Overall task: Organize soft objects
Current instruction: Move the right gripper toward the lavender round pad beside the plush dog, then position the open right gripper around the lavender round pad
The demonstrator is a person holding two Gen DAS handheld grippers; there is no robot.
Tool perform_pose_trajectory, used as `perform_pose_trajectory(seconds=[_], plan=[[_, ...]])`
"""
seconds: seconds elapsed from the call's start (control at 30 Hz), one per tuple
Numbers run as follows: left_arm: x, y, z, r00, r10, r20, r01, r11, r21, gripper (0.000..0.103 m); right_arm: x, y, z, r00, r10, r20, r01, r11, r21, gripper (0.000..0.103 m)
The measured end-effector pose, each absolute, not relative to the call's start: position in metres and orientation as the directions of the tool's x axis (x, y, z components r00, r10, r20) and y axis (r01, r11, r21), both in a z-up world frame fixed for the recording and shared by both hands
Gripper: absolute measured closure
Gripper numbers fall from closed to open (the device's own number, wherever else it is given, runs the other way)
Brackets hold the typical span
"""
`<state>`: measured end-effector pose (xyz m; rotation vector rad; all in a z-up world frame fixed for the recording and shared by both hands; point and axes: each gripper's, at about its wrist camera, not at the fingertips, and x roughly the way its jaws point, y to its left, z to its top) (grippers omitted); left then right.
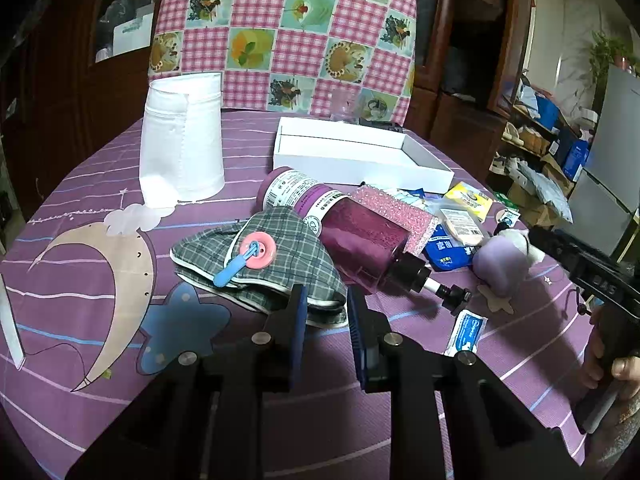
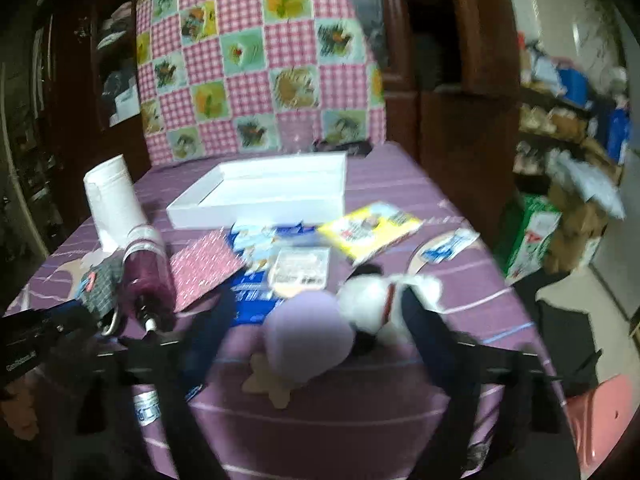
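While right claw (image 2: 320, 312) gapes around plush toy (image 2: 308, 336), left claw (image 1: 326, 312) hovers part-open, empty, near plaid cloth (image 1: 280, 256).

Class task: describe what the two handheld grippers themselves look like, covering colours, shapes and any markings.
The left gripper is matte black with angular linkage arms, round silver pivot bolts and flat dark blue pads on its fingers. The right gripper looks the same: black frame, dark blue fingers, though blurred. Its black body carries pale lettering, unreadable here. A bare hand grips its handle.
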<state>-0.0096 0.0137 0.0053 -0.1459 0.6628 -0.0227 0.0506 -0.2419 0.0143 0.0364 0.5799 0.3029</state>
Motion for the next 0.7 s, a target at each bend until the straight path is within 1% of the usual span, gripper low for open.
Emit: perform_pose_trajectory(seconds=[0.07, 0.13, 0.23, 0.33, 0.4, 0.43, 0.47, 0.5, 0.57, 0.63, 0.7], plan=[[-0.009, 0.014, 0.005, 0.788, -0.069, -0.612, -0.025, 0.989, -0.144, 0.083, 0.055, -0.237, 0.007, 0.749, 0.322, -0.579, -0.3, 0.944, 0.138, 0.055], [-0.009, 0.014, 0.005, 0.788, -0.069, -0.611, -0.025, 0.989, -0.143, 0.083, 0.055, -0.232, 0.003, 0.726, 0.331, -0.603, -0.322, 0.938, 0.126, 0.064], [-0.01, 0.014, 0.006, 0.788, -0.068, -0.611, -0.025, 0.989, -0.143, 0.083, 0.051, -0.229, 0.003, 0.729, 0.327, -0.602, -0.333, 0.937, 0.106, 0.069], [-0.01, 0.014, 0.006, 0.788, -0.068, -0.612, -0.026, 0.989, -0.143, 0.083, 0.053, -0.227, 0.002, 0.721, 0.316, -0.617, -0.329, 0.94, 0.097, 0.069], [-0.009, 0.014, 0.006, 0.788, -0.068, -0.612, -0.025, 0.989, -0.142, 0.083, 0.056, -0.227, 0.001, 0.723, 0.276, -0.633, -0.297, 0.952, 0.075, 0.068], [-0.009, 0.014, 0.006, 0.788, -0.068, -0.611, -0.026, 0.989, -0.143, 0.083, 0.057, -0.227, 0.0, 0.729, 0.244, -0.639, -0.27, 0.961, 0.058, 0.064], [-0.009, 0.014, 0.006, 0.788, -0.068, -0.612, -0.025, 0.989, -0.143, 0.083, 0.058, -0.228, -0.001, 0.731, 0.225, -0.644, -0.252, 0.966, 0.051, 0.054], [-0.009, 0.014, 0.006, 0.788, -0.069, -0.612, -0.025, 0.989, -0.143, 0.083, 0.059, -0.228, -0.001, 0.729, 0.209, -0.652, -0.233, 0.971, 0.051, 0.048], [-0.01, 0.014, 0.006, 0.789, -0.069, -0.61, -0.025, 0.989, -0.143, 0.083, 0.06, -0.231, 0.001, 0.73, 0.198, -0.654, -0.202, 0.977, 0.071, 0.033], [-0.01, 0.014, 0.006, 0.789, -0.07, -0.61, -0.023, 0.989, -0.144, 0.083, 0.058, -0.238, 0.005, 0.754, 0.212, -0.622, -0.186, 0.977, 0.108, 0.031], [-0.01, 0.014, 0.006, 0.789, -0.07, -0.61, -0.023, 0.989, -0.144, 0.083, 0.055, -0.246, 0.009, 0.772, 0.285, -0.568, -0.236, 0.959, 0.16, 0.031]])
